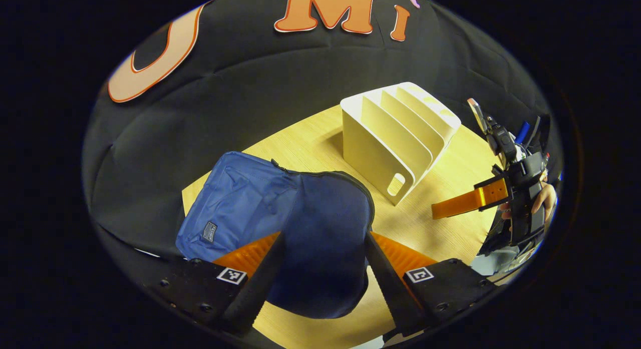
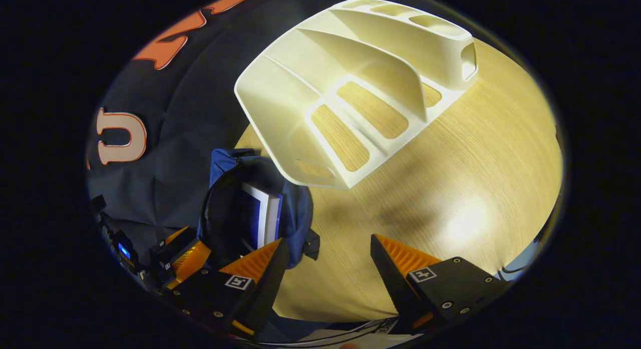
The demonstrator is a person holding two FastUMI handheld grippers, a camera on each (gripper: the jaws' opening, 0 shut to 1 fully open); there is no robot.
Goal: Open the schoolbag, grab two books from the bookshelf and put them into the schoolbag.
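Tabletop [image 2: 450,189] bare beside bookshelf [image 2: 350,78]; schoolbag [image 1: 280,214] unzipped (books [image 2: 265,214] inside); both claws agape.

The wooden table [image 1: 450,163] bears a blue schoolbag [image 1: 260,204] and white bookshelf [image 1: 395,133].

Recording booth/lab setup, black cloth wall [image 1: 240,98] draped behind, small wood-grain table [image 2: 450,189], white slotted bookshelf [image 1: 395,133] & blue schoolbag [image 1: 260,204] staged as props

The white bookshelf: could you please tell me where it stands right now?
The white bookshelf stands on the wooden table, just beyond the blue schoolbag in the left gripper view, with its slots empty.
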